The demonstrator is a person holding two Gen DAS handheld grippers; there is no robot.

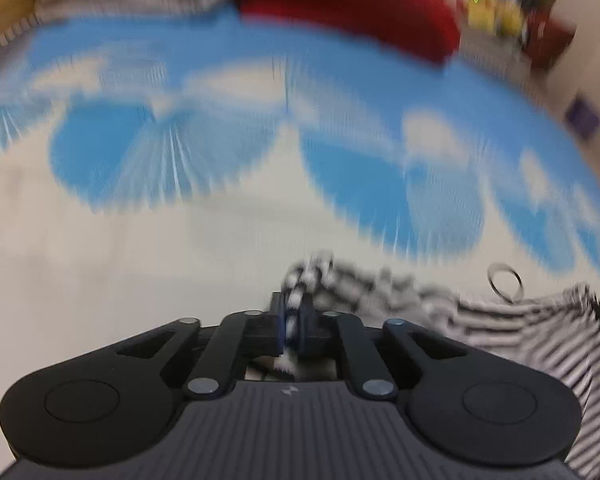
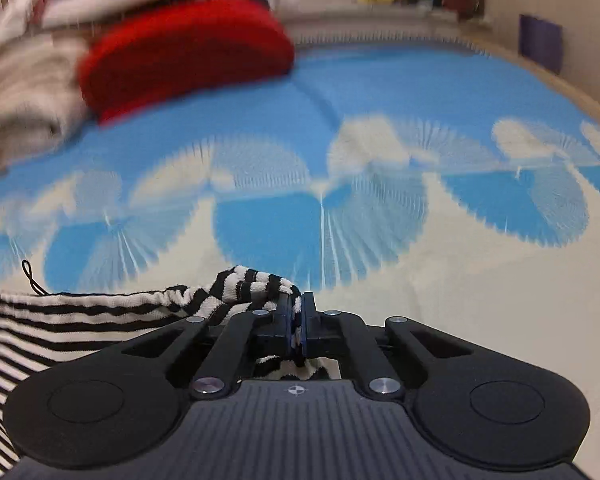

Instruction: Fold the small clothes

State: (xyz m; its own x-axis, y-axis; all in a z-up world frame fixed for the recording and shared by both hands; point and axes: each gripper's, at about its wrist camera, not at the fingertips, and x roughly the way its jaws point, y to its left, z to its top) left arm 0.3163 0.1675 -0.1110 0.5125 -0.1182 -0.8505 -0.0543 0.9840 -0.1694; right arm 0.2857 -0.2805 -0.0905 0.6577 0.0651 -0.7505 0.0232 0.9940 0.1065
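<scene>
Left gripper (image 1: 294, 320): jaws pinched narrow on bunched edge of striped garment (image 1: 540, 336), rest of cloth trailing off to right of jaws over blue-and-cream mat (image 1: 220, 80). Thin loop (image 1: 505, 282) sticks up along top hem.

Right gripper (image 2: 296, 320): jaws nearly shut on other bunched corner, fabric draping left of jaws.

Red folded piece (image 2: 188, 52) and pale stack (image 2: 28, 92) sit far ahead, well apart.

Stuff looks light, floppy knit, probably sags between grips. Corners seem right spot to hold; keep hem taut.
</scene>
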